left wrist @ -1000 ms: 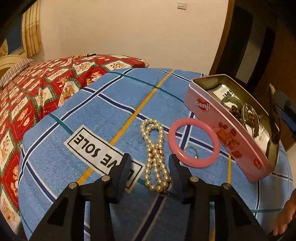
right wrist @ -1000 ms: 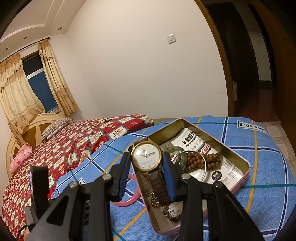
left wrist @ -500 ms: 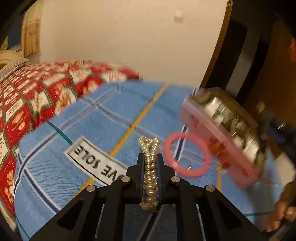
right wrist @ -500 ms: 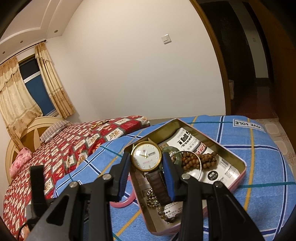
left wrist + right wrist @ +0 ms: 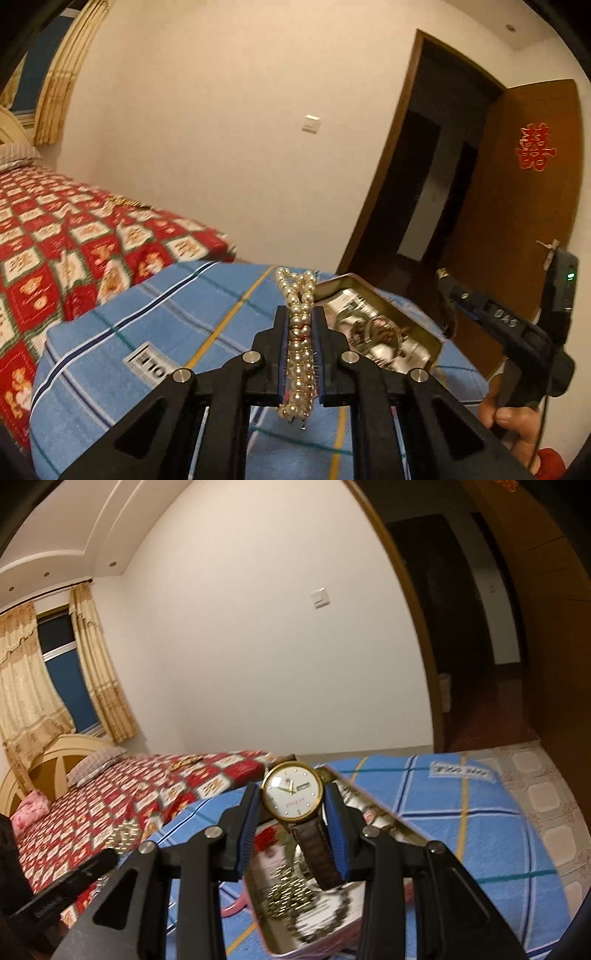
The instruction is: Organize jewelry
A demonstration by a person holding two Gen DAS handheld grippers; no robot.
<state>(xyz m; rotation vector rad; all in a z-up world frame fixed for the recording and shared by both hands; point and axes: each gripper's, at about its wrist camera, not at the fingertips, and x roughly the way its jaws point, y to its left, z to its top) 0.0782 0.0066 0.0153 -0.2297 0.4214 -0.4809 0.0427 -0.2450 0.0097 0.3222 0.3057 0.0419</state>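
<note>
My left gripper (image 5: 300,317) is shut on a pearl necklace (image 5: 300,343) and holds it above the blue checked blanket (image 5: 177,314), left of the open tin (image 5: 384,332). My right gripper (image 5: 291,805) is shut on a gold-rimmed watch (image 5: 292,794) with a brown strap, held over the open pink tin (image 5: 373,808), which holds beads and bracelets. The edge of a pink bangle (image 5: 234,906) shows beside the tin. The right gripper's body (image 5: 509,332) shows at the right of the left wrist view.
A bed with a red patterned cover (image 5: 74,240) lies to the left. A doorway and brown door (image 5: 517,206) stand at the right. The blanket has a white label (image 5: 147,363).
My left gripper closed on the pearl necklace and lifted it off the blanket, tilting upward. My right gripper raised the watch slightly above the tin.
</note>
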